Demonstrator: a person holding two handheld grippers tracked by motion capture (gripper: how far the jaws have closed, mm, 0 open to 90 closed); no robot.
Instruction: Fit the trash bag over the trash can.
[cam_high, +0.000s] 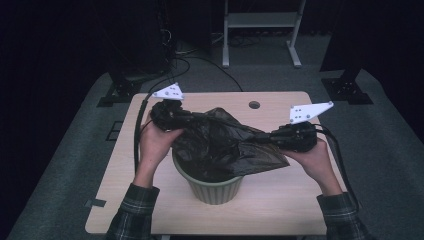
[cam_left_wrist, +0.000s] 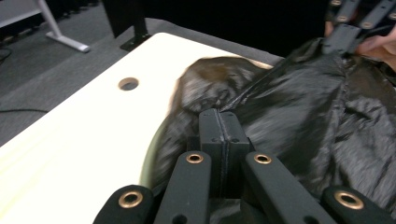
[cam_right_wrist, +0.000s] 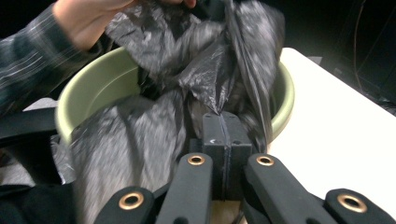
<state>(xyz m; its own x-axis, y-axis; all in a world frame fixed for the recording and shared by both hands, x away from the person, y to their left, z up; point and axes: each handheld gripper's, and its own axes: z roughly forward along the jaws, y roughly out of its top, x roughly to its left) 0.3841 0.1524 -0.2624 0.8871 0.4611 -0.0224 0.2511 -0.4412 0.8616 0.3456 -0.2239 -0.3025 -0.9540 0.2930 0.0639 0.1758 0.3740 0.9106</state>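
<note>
The bag (cam_high: 225, 142) is thin, glossy, crinkled black plastic film, the bin (cam_high: 214, 189) smooth matt pale-green plastic, the counter (cam_high: 280, 200) smooth light wood-grain laminate, and the person's sleeves (cam_high: 131, 212) soft plaid cloth.

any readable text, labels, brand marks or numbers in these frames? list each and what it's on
None readable.
Black bin bag: plain film, no print.
Green bin: no label on the wall or rim that shows.
Left gripper and right gripper: a small pale mark on the right one's jaw block, too small to read.
Table: bare top with a round hole, no sign or sticker text.
</note>
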